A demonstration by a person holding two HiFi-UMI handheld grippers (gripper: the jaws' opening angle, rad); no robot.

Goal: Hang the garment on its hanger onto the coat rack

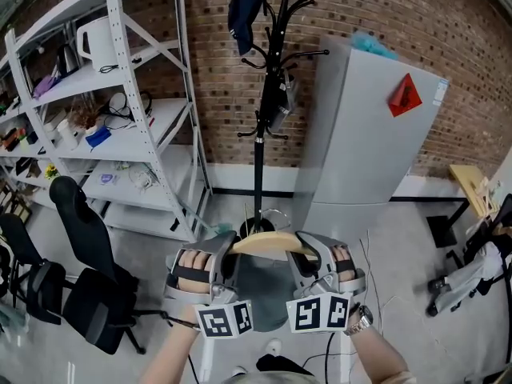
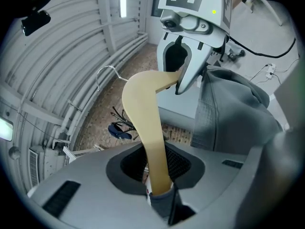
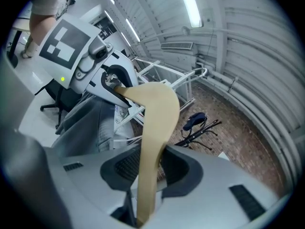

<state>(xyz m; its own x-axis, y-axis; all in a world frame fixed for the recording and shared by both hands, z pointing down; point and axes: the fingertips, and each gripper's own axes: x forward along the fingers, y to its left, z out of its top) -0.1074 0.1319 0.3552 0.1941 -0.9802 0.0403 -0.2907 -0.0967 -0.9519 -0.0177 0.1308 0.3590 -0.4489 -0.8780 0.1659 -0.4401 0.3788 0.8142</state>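
Observation:
A pale wooden hanger [image 1: 268,242] carries a grey garment [image 1: 261,282] that hangs below it, close in front of me. My left gripper [image 1: 226,259] is shut on the hanger's left arm and my right gripper [image 1: 307,259] on its right arm. In the left gripper view the hanger [image 2: 147,123] runs out between the jaws toward the right gripper [image 2: 188,56], with the garment [image 2: 233,109] beside it and the metal hook [image 2: 107,73] sticking up. The black coat rack [image 1: 260,110] stands ahead by the brick wall, a dark blue cap [image 1: 244,13] on one top peg.
White metal shelving [image 1: 120,110] full of small items stands left of the rack. A tall grey cabinet [image 1: 368,134] with a red triangle stands right of it. Black office chairs [image 1: 88,254] are at the lower left, and a wheeled stand [image 1: 460,282] at the far right.

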